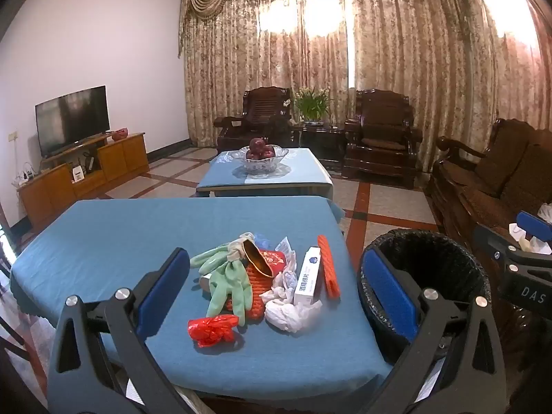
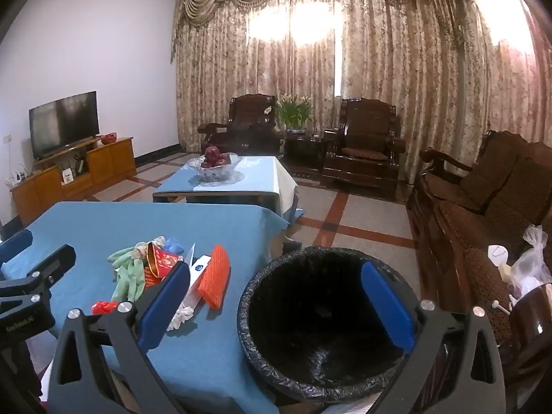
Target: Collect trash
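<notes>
nearest the lens in the left wrist view, the left gripper (image 1: 276, 286) has its blue-padded jaws spread wide with nothing between them, hanging above the near edge of the blue table (image 1: 114, 234). between those jaws, going left to right, the trash lies in one loose heap: a crumpled red plastic bag (image 1: 212, 329) closest to the near edge, a pair of green gloves (image 1: 224, 276) draped behind it, a red and gold paper cup (image 1: 267, 260) tipped on its side on an orange foam net (image 1: 257, 293), crumpled white tissue (image 1: 289, 312), a white box (image 1: 308, 276) leaning across the tissue, and an orange foam strip (image 1: 327, 270) just beside the box.

right of the table, on the floor and close against its corner, stands the bin (image 1: 431, 241) lined with a black bag.

in the right wrist view the right gripper (image 2: 276, 296) is likewise spread wide and holds nothing; its left finger (image 2: 165, 305) sits over the table's near right part, its right finger over the bin's mouth. the bin's inside looks dark, and i cannot tell what it holds.

farther back a second blue table carries a glass bowl of red fruit (image 2: 214, 164). a tv (image 1: 72, 119) stands on a wooden cabinet at the left wall, and a dark wooden sofa (image 2: 490, 189) runs along the right.
</notes>
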Demonstrator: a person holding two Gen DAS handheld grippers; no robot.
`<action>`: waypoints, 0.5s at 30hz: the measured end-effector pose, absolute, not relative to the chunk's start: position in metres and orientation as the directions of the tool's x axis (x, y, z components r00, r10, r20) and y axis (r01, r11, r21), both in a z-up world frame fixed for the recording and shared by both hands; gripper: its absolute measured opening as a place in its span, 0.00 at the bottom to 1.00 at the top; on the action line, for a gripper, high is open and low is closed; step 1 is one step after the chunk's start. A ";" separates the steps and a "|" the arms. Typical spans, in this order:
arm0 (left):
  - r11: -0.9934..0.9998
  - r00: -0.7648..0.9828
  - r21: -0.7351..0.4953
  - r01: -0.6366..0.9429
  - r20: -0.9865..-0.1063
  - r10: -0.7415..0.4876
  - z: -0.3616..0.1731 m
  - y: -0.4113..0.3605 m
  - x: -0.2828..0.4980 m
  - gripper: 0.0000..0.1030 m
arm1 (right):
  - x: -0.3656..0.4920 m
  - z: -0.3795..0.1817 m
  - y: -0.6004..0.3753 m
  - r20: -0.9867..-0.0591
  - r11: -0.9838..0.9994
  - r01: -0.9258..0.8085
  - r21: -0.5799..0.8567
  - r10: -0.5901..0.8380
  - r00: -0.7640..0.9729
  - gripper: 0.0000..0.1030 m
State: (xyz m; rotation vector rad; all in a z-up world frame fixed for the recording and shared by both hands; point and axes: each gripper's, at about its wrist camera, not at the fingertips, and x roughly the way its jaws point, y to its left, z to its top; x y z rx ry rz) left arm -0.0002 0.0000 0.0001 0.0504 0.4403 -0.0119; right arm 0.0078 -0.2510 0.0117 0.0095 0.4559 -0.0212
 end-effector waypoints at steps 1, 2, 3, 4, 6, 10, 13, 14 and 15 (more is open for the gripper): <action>0.999 0.905 0.045 0.024 -0.425 -0.002 0.000 0.000 0.000 0.95 | 0.008 0.012 -0.251 -0.440 1.000 0.023 0.007 -0.018 0.898 0.94; 0.999 0.905 0.044 0.022 -0.425 -0.001 0.000 0.000 0.000 0.95 | 0.008 0.012 -0.251 -0.436 1.000 0.023 0.009 -0.017 0.900 0.94; 0.999 0.906 0.043 0.022 -0.424 -0.002 0.000 0.000 0.000 0.95 | 0.008 0.012 -0.251 -0.435 1.000 0.023 0.010 -0.016 0.900 0.94; 0.999 0.906 0.042 0.023 -0.424 -0.003 0.000 0.000 0.000 0.95 | 0.008 0.012 -0.251 -0.435 1.000 0.024 0.009 -0.017 0.900 0.94; 0.999 0.906 0.044 0.023 -0.423 -0.003 0.000 0.000 0.000 0.95 | 0.007 0.012 -0.251 -0.435 1.000 0.023 0.011 -0.016 0.900 0.94; 0.999 0.907 0.042 0.023 -0.422 -0.003 0.000 0.000 0.000 0.95 | 0.007 0.012 -0.251 -0.434 1.000 0.023 0.011 -0.016 0.901 0.94; 0.999 0.906 0.042 0.024 -0.423 -0.004 0.000 0.000 0.001 0.95 | 0.007 0.012 -0.251 -0.434 1.000 0.023 0.010 -0.017 0.901 0.94; 0.999 0.905 0.041 0.025 -0.424 -0.005 0.000 0.000 0.001 0.95 | 0.008 0.012 -0.251 -0.435 1.000 0.024 0.010 -0.017 0.900 0.94; 0.999 0.905 0.041 0.025 -0.425 -0.005 -0.001 0.000 0.002 0.95 | 0.008 0.012 -0.251 -0.434 1.000 0.023 0.010 -0.016 0.901 0.94</action>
